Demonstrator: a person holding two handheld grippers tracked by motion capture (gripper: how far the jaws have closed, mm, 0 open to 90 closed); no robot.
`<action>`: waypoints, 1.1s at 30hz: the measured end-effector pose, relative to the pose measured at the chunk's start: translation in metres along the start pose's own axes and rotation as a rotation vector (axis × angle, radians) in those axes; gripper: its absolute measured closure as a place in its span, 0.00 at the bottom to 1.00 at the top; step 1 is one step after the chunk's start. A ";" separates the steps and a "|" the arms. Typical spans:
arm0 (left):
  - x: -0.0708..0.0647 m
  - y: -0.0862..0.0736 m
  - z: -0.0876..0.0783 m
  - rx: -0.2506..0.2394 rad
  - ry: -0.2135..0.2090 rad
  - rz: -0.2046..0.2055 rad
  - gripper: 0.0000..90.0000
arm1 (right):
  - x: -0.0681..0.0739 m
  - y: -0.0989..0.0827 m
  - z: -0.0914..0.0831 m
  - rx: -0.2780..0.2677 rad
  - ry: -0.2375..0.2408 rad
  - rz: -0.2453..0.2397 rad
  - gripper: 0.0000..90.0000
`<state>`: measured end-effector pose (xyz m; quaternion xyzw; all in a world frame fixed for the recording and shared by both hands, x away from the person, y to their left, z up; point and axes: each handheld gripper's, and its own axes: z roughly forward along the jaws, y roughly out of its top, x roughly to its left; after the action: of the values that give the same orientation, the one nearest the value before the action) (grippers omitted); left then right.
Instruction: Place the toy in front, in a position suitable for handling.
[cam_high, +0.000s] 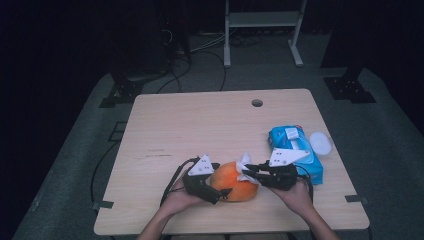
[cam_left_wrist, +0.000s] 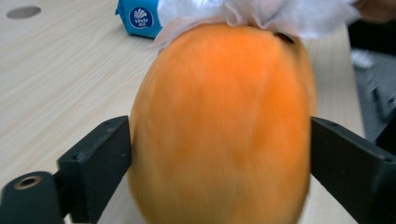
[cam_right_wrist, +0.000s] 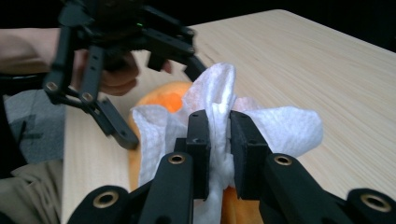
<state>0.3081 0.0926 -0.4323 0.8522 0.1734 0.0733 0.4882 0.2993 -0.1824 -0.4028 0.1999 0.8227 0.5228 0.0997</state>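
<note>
**Mango gripped and wiped near the table's front edge**

The mango (cam_high: 232, 182) lies low in the high view, just left of centre, near the table's front edge. It is a smooth, matte orange oval, and it looms large and slightly blurred in the left gripper view (cam_left_wrist: 219, 126). The left gripper (cam_high: 220, 192) clamps it: 2 blocky black jaws press flat against its opposite flanks, spread about as wide as the fruit.

A wipe (cam_high: 245, 170) sits crumpled on the mango's far end. It is thin, white and softly fibrous, bunched into folds and a raised peak in the right gripper view (cam_right_wrist: 219, 107). The right gripper (cam_high: 250, 174) pinches a pleat of it between 2 narrow, squared black jaws, nearly closed, with the cloth touching the orange skin below.

Each gripper carries a grey 3-cornered plate and is held by a hand (cam_high: 297, 195) coming from the bottom edge.

To the right, just beside the right gripper, lies a glossy blue wipes pack (cam_high: 300, 150) with white labels. A round white lid (cam_high: 320, 142) rests just beside the pack at the right.

The table (cam_high: 200, 120) is pale wood-grain laminate with rounded corners and a round cable hole (cam_high: 257, 103) toward the upper middle.
</note>
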 end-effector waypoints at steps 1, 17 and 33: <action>0.000 0.000 0.000 -0.009 -0.001 0.000 0.16 | -0.004 -0.001 -0.002 -0.004 -0.005 0.012 0.87; -0.014 0.007 0.007 -0.013 0.014 0.065 0.24 | 0.012 0.012 0.004 -0.009 0.020 -0.047 0.87; -0.014 0.010 0.012 0.022 0.024 0.025 0.10 | 0.017 0.013 0.006 0.009 0.012 -0.079 0.87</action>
<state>0.3005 0.0727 -0.4295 0.8587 0.1695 0.0874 0.4756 0.2894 -0.1651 -0.3931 0.1643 0.8330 0.5158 0.1145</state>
